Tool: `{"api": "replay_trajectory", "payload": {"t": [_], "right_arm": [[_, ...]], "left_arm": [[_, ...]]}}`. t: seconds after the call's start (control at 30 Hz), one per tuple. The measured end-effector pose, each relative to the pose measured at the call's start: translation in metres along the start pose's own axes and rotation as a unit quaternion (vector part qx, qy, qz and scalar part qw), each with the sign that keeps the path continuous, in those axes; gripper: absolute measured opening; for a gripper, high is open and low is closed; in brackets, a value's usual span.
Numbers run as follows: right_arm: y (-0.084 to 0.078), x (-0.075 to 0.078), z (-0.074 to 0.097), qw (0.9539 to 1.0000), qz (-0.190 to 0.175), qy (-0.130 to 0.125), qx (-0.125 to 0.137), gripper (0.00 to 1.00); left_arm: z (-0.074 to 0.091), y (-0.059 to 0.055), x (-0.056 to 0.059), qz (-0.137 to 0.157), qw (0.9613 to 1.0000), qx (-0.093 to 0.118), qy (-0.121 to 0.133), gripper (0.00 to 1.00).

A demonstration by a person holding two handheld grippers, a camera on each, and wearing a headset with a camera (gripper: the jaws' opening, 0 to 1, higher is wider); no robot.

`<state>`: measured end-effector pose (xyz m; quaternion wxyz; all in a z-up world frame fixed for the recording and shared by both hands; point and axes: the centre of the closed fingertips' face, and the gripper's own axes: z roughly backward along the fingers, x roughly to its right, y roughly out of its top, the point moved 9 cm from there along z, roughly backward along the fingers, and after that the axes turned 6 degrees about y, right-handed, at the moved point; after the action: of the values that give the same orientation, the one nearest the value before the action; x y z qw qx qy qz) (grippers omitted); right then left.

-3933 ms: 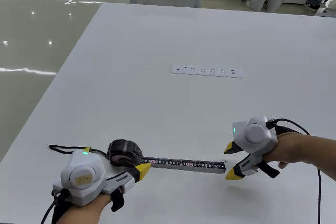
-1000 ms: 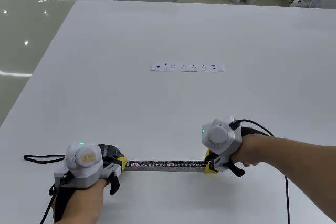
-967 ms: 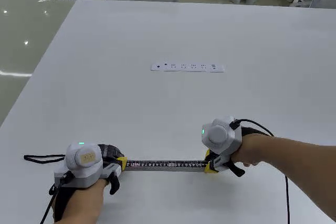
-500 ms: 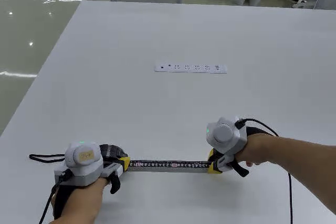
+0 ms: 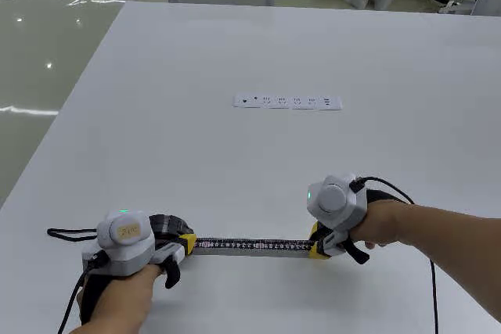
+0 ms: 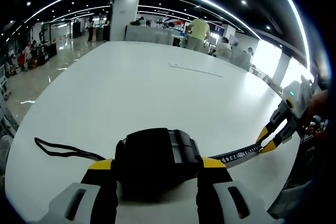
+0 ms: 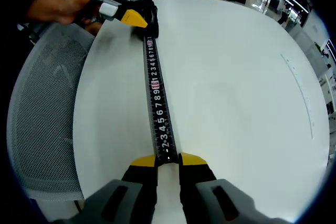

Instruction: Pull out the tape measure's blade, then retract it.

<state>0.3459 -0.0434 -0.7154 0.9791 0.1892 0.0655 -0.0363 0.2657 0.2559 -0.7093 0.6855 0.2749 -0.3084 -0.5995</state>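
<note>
Left hand (image 5: 121,303) low at the near-left of the worktop (image 5: 235,44), knuckles up, left gripper (image 5: 185,243) pointing right along the near edge. Its jaws are clamped on the tape measure case (image 6: 155,153), one yellow tip each side of the black body; the case sits on the worktop. A black strap (image 5: 66,233) lies flat, trailing left from the case

Right hand (image 5: 380,224) comes in from the right, forearm roughly level, right gripper (image 7: 168,160) angled down and left at the blade's end. Jaws narrow, pinching the tip of the blade (image 5: 250,246) just below the first numerals. Blade is out and runs straight between the two grippers, low over the worktop; cannot tell if it touches along its full length

Room: both grippers and the blade sit near the worktop's near edge. In the right gripper view a grey mesh chair (image 7: 42,103) is just off that edge. The worktop's left edge is not far outboard of the left hand. Wide bare surface ahead and to the right; a white power strip (image 5: 287,102) lies well apart, mid-worktop. A black cable (image 5: 432,271) runs from the right gripper back under the forearm
</note>
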Motion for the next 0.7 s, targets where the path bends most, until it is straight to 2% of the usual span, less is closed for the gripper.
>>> {"api": "replay_trajectory", "payload": {"t": [0.3,0.37,0.4,0.53,0.6,0.63,0.7], "right_arm": [[0.0045,0.0034,0.0002,0.9999,0.002,-0.013,0.003,0.14],[0.0041,0.0029,0.0003,1.0000,0.000,-0.008,0.002,0.14],[0.0044,0.0038,0.0004,0.9999,0.008,-0.012,0.002,0.14],[0.0052,0.0029,-0.0007,0.9999,0.006,-0.009,0.003,0.14],[0.0051,0.0004,-0.0034,1.0000,0.002,-0.002,-0.002,0.14],[0.0051,0.0007,-0.0026,1.0000,0.005,-0.004,-0.001,0.14],[0.0043,0.0010,-0.0030,1.0000,0.001,-0.001,0.001,0.14]], "left_arm": [[0.0004,0.0002,-0.0012,-0.009,0.9999,-0.002,-0.007,0.54],[0.0004,0.0000,-0.0012,-0.011,0.9999,-0.002,-0.008,0.54],[0.0003,0.0003,-0.0010,-0.012,0.9999,-0.003,-0.008,0.54],[0.0002,-0.0005,-0.0010,-0.010,0.9999,0.000,-0.010,0.57],[0.0019,-0.0010,0.0009,-0.007,1.0000,0.004,-0.003,0.58],[0.0022,0.0007,0.0020,0.002,0.9999,0.015,0.005,0.61],[0.0025,0.0032,0.0039,0.016,0.9997,0.015,0.010,0.67]]}}
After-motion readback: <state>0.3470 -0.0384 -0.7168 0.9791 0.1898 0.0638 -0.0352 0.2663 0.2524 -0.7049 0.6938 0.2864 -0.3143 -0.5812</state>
